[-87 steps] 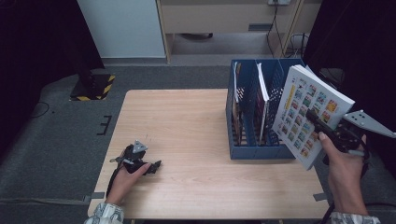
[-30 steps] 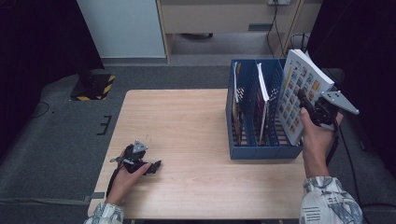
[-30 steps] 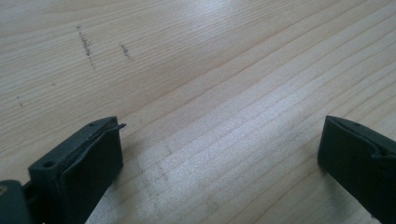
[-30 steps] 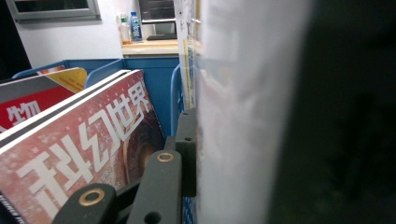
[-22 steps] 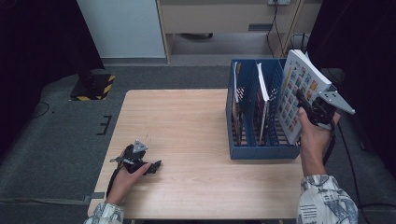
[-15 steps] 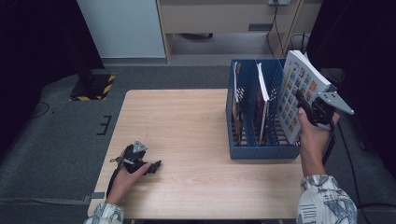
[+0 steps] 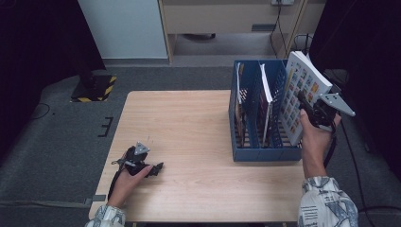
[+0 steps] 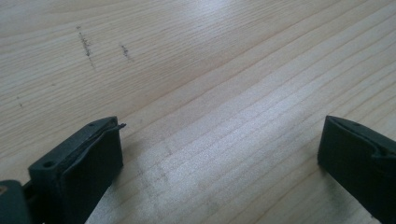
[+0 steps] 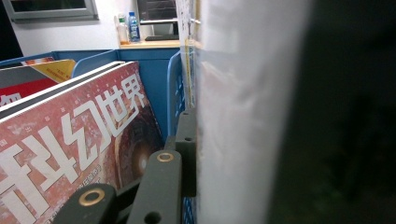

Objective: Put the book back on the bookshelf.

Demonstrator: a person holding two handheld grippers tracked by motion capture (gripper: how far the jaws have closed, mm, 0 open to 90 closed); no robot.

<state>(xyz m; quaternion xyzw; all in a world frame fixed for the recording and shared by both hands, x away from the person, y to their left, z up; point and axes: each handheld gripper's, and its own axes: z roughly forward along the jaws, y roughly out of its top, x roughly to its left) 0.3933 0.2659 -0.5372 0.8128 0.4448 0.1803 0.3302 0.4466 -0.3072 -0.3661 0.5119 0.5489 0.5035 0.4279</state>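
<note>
The right gripper clamps a picture book over the blue file rack; the left gripper rests, jaws apart, on the table.

At the table's right edge the right claw grips a picture-grid book, tilted over the blue file rack's rightmost slot, while the left claw rests near the front-left corner.

The right tool has carried the picture book from beyond the worktop's right edge inward and farther away, against the blue file rack's right side, more upright.
</note>
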